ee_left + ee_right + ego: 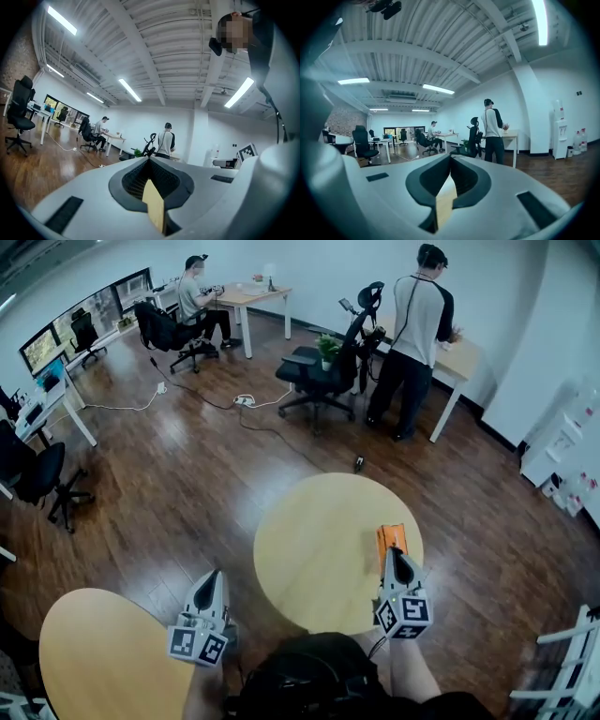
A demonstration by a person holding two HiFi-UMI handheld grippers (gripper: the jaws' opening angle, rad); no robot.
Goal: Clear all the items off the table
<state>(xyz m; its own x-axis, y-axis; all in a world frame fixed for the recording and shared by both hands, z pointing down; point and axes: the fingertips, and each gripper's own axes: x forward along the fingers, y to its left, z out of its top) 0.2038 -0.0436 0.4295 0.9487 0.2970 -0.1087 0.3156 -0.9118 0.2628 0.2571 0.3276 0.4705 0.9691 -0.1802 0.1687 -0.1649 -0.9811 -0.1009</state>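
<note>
**Head view.** Round table (309,563), centre, light wood top. 1 orange flat item (390,532) lies on its right part, near the rim. The item's near end is hidden behind the right gripper's tip, so contact btwn the 2 can't be judged.

**Right gripper** (395,554) (450,157): over the table's right side, pointing away from the wearer. Jaws are pressed together at the tips, w/ nothing held btwn them.

**Left gripper** (213,576) (150,159): off the table, above the wood floor (187,484), btwn the centre table and a 2nd round table (94,652) at lower left. Jaws likewise closed tip to tip and empty.

**Bkgd.** 1 standing person (417,334) at a desk (461,357). 1 seated person (195,301) at another desk. Black office chair (323,371) near the standing person.
</note>
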